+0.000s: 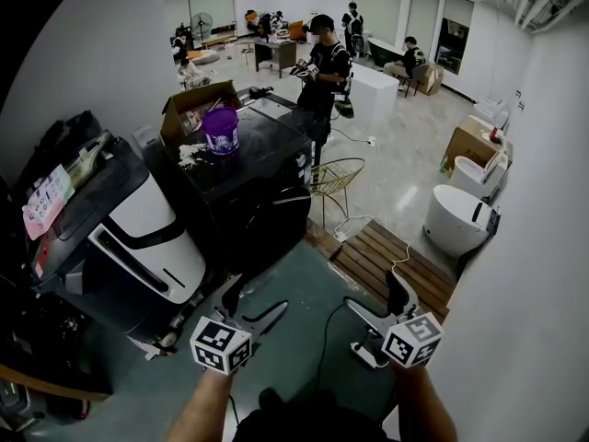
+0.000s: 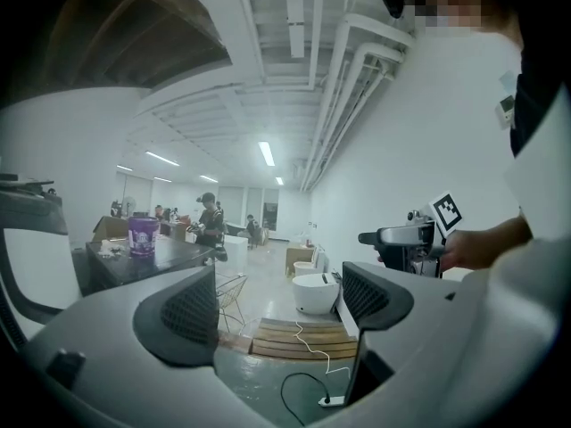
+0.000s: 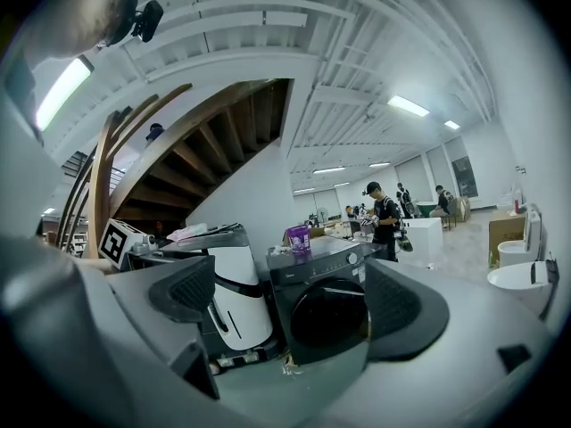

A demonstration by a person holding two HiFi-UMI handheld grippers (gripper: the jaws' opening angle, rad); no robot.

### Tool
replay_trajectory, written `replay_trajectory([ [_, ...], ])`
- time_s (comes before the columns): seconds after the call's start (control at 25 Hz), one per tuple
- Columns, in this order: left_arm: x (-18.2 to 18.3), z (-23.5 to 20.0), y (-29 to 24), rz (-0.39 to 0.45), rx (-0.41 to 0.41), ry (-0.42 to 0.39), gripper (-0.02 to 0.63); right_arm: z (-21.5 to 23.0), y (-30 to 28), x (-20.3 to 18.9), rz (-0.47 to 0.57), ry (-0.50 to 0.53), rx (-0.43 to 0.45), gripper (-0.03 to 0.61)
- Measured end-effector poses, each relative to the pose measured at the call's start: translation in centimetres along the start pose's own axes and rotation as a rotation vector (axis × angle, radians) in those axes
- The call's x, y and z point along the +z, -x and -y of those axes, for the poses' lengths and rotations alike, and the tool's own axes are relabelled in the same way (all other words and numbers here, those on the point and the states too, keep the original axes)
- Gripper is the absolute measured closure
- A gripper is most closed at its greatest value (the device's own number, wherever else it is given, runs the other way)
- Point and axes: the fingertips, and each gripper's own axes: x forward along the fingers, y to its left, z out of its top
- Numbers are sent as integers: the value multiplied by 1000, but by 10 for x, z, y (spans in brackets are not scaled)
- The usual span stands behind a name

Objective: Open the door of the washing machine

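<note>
The black front-loading washing machine stands ahead of me, its round dark door closed. The door sits between the jaws in the right gripper view, some way off. My left gripper hangs low in the head view, open with nothing between its jaws, short of the machine. My right gripper is beside it on the right, also open and empty. In the left gripper view the left gripper points past the machine across the room. The right gripper faces the machine's front.
A purple bucket stands on the washer's top. A white and black appliance is at its left. A wire chair, a wooden pallet and a power strip with cable lie to the right. A person stands behind.
</note>
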Motion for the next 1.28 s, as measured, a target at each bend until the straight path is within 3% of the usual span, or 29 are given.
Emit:
replay_trajectory([
  [0.88, 5, 86, -87, -17, -78, -40, 164, 85, 79, -10, 54, -124, -69, 52],
  [1.08, 5, 77, -112, -17, -115, -35, 164, 103, 71, -15, 42, -147, -98, 52],
  [1.28, 5, 39, -147, -8, -139, -29, 164, 127, 30, -14, 23, -155, -127, 54],
])
